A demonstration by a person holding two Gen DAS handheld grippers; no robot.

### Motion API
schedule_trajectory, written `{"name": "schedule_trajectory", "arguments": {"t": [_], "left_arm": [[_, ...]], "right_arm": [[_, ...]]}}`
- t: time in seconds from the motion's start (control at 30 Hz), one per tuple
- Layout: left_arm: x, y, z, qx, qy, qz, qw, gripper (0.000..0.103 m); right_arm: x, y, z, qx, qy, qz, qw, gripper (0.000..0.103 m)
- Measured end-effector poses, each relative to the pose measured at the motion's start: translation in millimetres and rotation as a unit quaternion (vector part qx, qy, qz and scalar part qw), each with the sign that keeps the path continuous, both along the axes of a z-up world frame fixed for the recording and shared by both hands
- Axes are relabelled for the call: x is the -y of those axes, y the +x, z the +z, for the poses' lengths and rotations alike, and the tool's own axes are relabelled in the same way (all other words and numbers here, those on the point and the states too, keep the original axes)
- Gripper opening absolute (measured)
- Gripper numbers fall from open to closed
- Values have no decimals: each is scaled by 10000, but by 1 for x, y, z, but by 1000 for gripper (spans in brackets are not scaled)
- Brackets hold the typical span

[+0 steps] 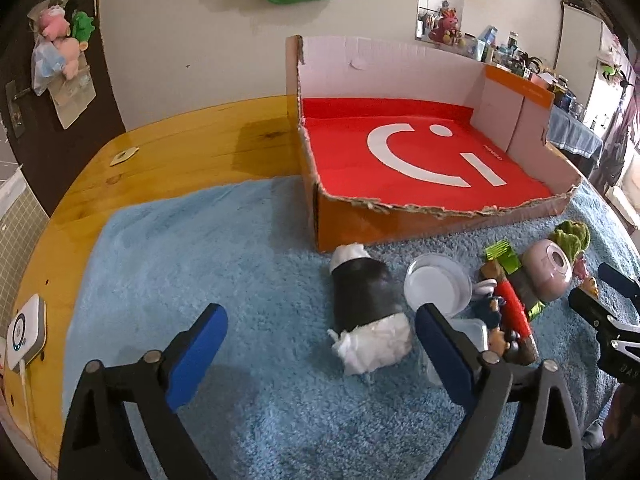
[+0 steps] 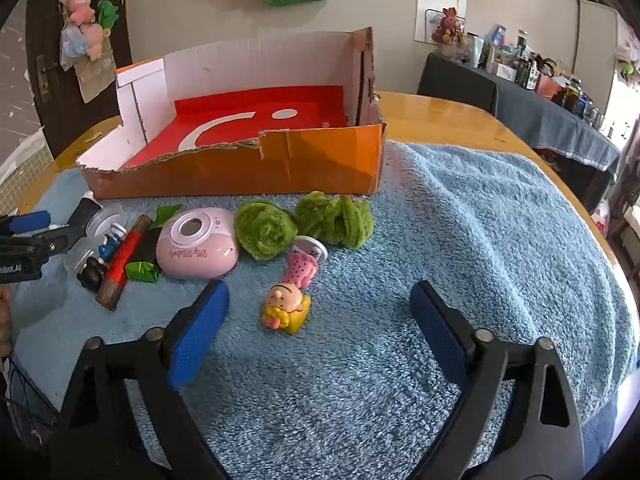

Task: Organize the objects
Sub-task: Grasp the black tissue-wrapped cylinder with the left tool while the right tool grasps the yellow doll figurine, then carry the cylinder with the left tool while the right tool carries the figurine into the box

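While the left wrist view looks down between its own blue pads, the left hand-held gripper (image 1: pixel 320 344) stands released, jaws wide and grasping nothing, with the black roll with white paper ends (image 1: pixel 366 306) lying on the blue towel (image 1: pixel 180 248) just ahead of the gap, probably the next pick. Beside the roll sit a clear lidded cup (image 1: pixel 438 286) and a cluster of small toys; behind them the cardboard box (image 1: pixel 356 222), front wall torn low for easy reach, holds only its red liner. From the right wrist view, the right hand-held gripper (image 2: pixel 320 328) is likewise released, and the yellow doll figurine (image 2: pixel 286 308) lies between and just beyond its pads, untouched. A pink round gadget (image 2: pixel 198 248) and green fuzzy bundles (image 2: pixel 304 226) rest near the box front, all still outside it on the table (image 2: pixel 452 114).
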State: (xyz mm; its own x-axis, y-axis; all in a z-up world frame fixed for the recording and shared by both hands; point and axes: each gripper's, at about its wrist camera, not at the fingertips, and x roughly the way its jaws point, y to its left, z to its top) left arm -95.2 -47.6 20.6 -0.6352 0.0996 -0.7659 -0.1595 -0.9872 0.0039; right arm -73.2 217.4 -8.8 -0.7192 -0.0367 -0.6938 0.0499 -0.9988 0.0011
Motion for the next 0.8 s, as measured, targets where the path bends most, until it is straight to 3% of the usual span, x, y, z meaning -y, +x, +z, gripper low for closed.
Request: {"name": "schedule_trajectory", "arguments": {"t": [0.2, 0.27, 0.43, 0.47, 0.53, 0.8], "left_arm": [[-1, -4, -4, 88, 211, -96, 9997, 83], [-3, -3, -3, 47, 224, -139, 9996, 72], [-10, 1, -1, -9, 307, -281, 9991, 49], [-11, 2, -1, -17, 337, -337, 9989, 43], [-13, 4, -1, -53, 360, -365, 9987, 39], [-9, 16, 3, -139, 619, -354, 9974, 38]], "right_arm": [[-1, 1, 1, -35, -80, 60, 9999, 61], [-2, 0, 2, -43, -116, 60, 9999, 55], [-2, -1, 3, -82, -239, 209, 9995, 25], [0, 0, 2, -81, -227, 269, 9993, 23], [3, 2, 2, -123, -187, 347, 9991, 21], [-3, 6, 5, -189, -494, 454, 9976, 21]]}}
